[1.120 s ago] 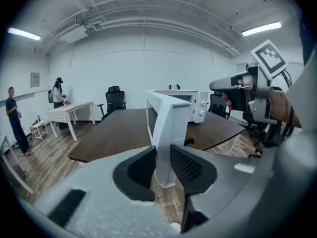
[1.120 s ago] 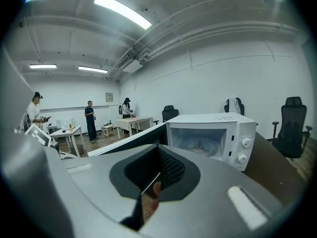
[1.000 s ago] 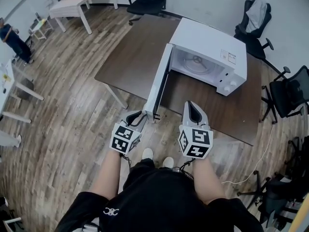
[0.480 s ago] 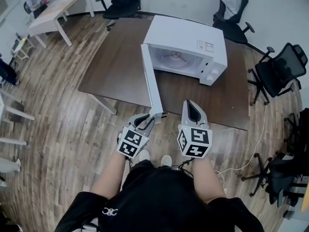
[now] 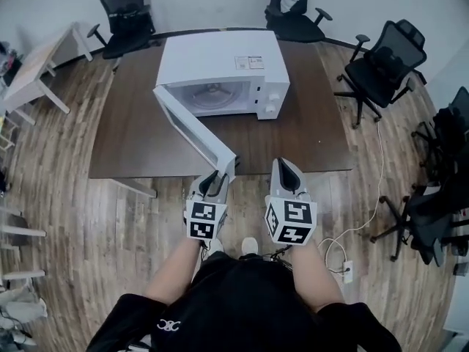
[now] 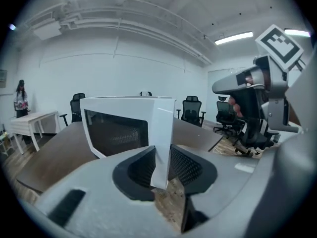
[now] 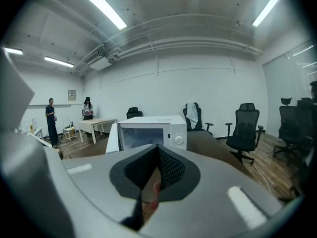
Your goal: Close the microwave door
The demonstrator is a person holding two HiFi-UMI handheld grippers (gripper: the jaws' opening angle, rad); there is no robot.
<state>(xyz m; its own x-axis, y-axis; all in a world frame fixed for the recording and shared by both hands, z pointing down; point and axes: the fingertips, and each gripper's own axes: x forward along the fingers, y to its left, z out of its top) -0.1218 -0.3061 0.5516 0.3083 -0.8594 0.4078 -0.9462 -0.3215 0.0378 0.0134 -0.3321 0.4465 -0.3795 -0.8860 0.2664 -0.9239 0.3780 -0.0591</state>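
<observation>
A white microwave [image 5: 220, 68] stands on the dark wooden table [image 5: 308, 134], and its door [image 5: 194, 127] hangs partly open, angled out toward the table's front edge. My left gripper [image 5: 217, 178] has the door's free edge between its pads. In the left gripper view the door [image 6: 124, 128] runs up from the left gripper [image 6: 161, 165], whose jaws are opening. My right gripper [image 5: 285, 166] is shut on nothing and hovers at the table's front edge, right of the door. The right gripper view looks at the microwave [image 7: 153, 133] over the right gripper [image 7: 157, 150].
Black office chairs [image 5: 128, 9] [image 5: 293, 6] [image 5: 385, 64] ring the table's far and right sides. A light desk [image 5: 29, 79] stands at the left. A white cable [image 5: 366, 211] trails over the wooden floor on the right. Two people [image 7: 51, 120] stand far off.
The door has swung from sticking straight out to a slant nearer the microwave's front, with my left gripper on its edge. Both grippers have shifted along the table's front edge.
</observation>
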